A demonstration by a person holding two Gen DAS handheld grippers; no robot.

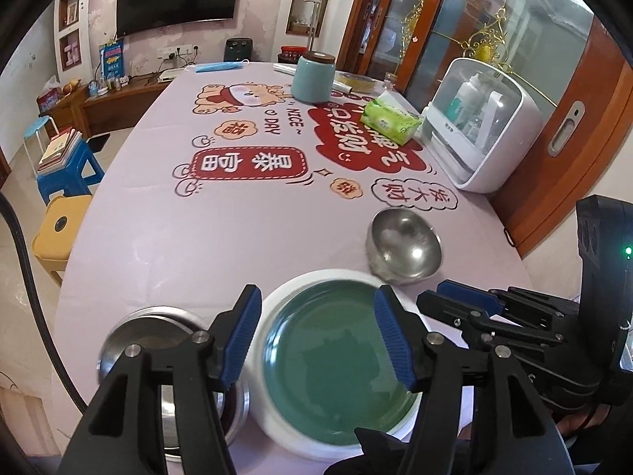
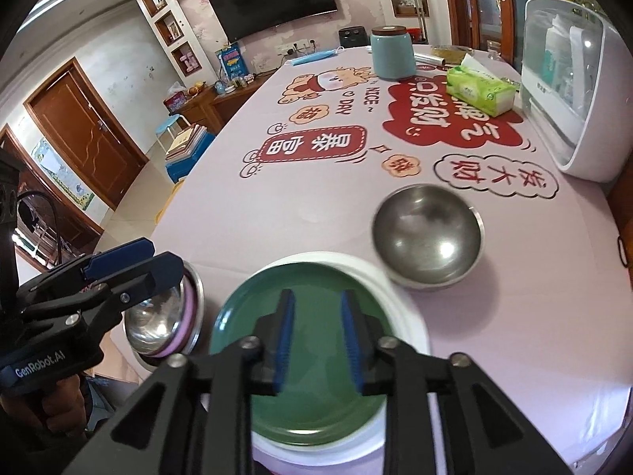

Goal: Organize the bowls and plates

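A green plate (image 1: 336,360) with a white rim lies near the table's front edge; it also shows in the right wrist view (image 2: 312,360). A steel bowl (image 1: 405,247) stands behind it to the right, upright (image 2: 429,235). A second steel bowl (image 1: 158,340) sits left of the plate, with a pink rim inside it in the right wrist view (image 2: 166,316). My left gripper (image 1: 318,336) is open above the plate, empty. My right gripper (image 2: 318,342) is open over the plate, empty; it also shows in the left wrist view (image 1: 467,308).
A teal canister (image 1: 312,77), a green tissue pack (image 1: 389,118) and a white dish cabinet (image 1: 482,126) stand at the table's far right. Blue and yellow stools (image 1: 67,174) stand left of the table. The patterned tablecloth (image 1: 245,206) covers the table.
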